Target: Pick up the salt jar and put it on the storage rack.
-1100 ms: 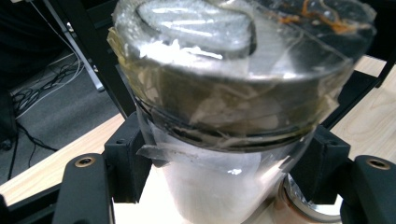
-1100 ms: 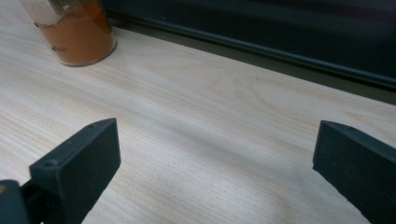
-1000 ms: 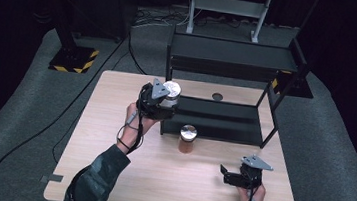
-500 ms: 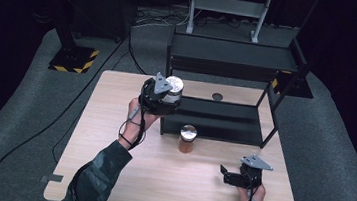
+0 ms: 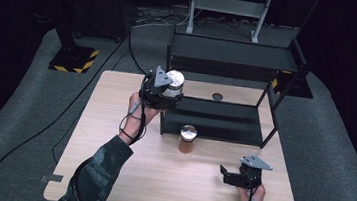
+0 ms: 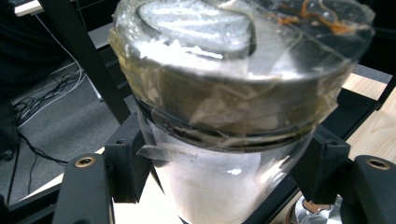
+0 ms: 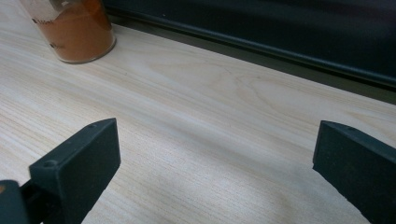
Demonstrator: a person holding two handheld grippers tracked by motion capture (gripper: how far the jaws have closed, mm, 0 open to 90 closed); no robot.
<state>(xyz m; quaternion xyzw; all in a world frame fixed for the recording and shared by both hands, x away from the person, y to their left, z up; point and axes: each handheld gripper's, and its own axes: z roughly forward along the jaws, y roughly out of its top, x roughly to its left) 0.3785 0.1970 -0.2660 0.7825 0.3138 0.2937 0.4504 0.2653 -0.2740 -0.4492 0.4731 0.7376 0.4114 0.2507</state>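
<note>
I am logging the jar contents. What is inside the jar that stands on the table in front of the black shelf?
The jar holds an orange-brown powder, seen through its clear wall in the right gripper view. A silver lid covers the top, so the fill level cannot be seen from above.

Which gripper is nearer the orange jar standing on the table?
Right. The right gripper, jaws open, sits beside the orange jar on the table; the left gripper is raised farther back, holding a clear jar.
</note>
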